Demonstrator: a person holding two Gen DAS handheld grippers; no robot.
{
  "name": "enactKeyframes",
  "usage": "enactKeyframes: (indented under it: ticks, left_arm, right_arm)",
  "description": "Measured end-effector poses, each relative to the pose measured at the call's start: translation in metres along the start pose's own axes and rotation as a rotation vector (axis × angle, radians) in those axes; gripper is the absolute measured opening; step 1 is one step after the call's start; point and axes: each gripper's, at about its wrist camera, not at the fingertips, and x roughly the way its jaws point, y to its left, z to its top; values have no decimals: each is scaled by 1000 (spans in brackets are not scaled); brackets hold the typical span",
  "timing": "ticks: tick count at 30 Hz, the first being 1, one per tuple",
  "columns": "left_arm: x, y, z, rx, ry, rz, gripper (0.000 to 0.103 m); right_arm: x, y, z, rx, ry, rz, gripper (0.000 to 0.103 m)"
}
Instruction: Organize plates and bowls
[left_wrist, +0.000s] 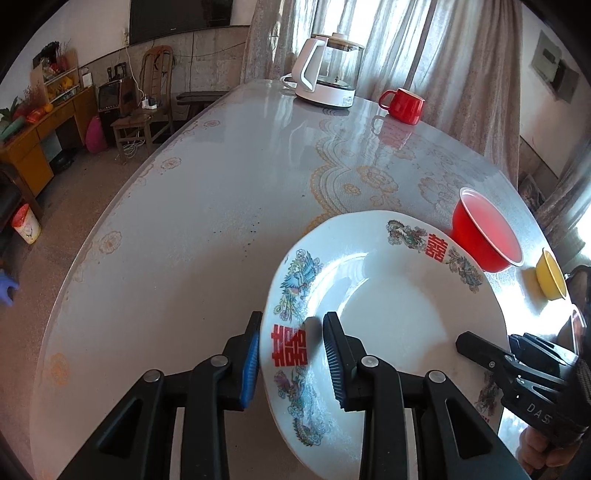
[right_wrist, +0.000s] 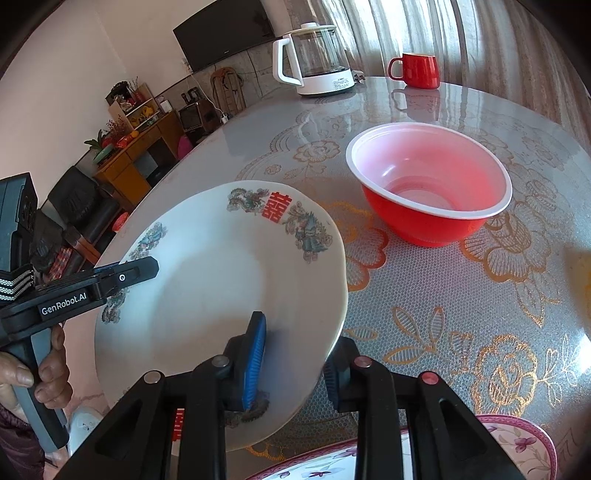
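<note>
You're working over the big round table under its glossy lace-print plastic cover (left_wrist: 221, 192), and right now the main thing in play is the wide white ceramic plate with the red double-happiness characters and phoenix pattern (left_wrist: 388, 306). You're holding it tilted up off the table between both tools: the left gripper (left_wrist: 291, 354) is clamped across the plate's rim on one side, and the right gripper (right_wrist: 295, 365) is pinching the opposite edge, one blue pad on top and the other jaw underneath.

Progress-wise, I'd say you're only getting started. The red plastic bowl with the white inside (right_wrist: 430, 184) is sitting by itself further out on the table, and the small yellow bowl (left_wrist: 550, 277) is off to the side beyond it, apart from it. Nothing is looking stacked yet, so the plate needs a home and both bowls are still waiting.

At the very bottom of the right wrist view there's a pink-rimmed floral dish (right_wrist: 517, 439) mostly cut off by the gripper, possibly where the plate is going, but I can't really tell. The yellow bowl is getting clipped by the edge of the left view too, and it's just a blur on the right. The white electric kettle with the glass jug (left_wrist: 328, 70) and the red mug (left_wrist: 404, 105) are parked at the far edge, out of your way.
</note>
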Motion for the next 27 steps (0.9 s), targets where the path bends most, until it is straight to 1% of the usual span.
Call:
enactKeyframes:
  ticks: [3, 5, 7, 14, 16, 21, 27]
  left_arm:
    - [-5, 1, -5, 5, -17, -3, 32]
    - [-5, 1, -6, 9, -15, -2, 32]
    - [-8, 2, -8, 1, -14, -25, 32]
    - [-19, -9, -17, 39, -20, -66, 31]
    - [-22, -13, -20, 52, -30, -62, 31]
    - [-30, -17, -26, 55, -51, -78, 30]
    - [-53, -30, -33, 81, -105, -95, 30]
  right_arm:
    - [-4, 3, -2, -12, -12, -15, 28]
    - [-8, 6, -2, -25, -19, -15, 27]
    - [-12, 7, -4, -34, -24, -12, 26]
    - [-24, 2, -9, 15, -52, 31, 26]
    - [-27, 5, -11, 2, -60, 0, 26]
    - [-35, 6, -18, -18, -89, -38, 26]
    - [-59, 9, -30, -26, -148, -55, 26]
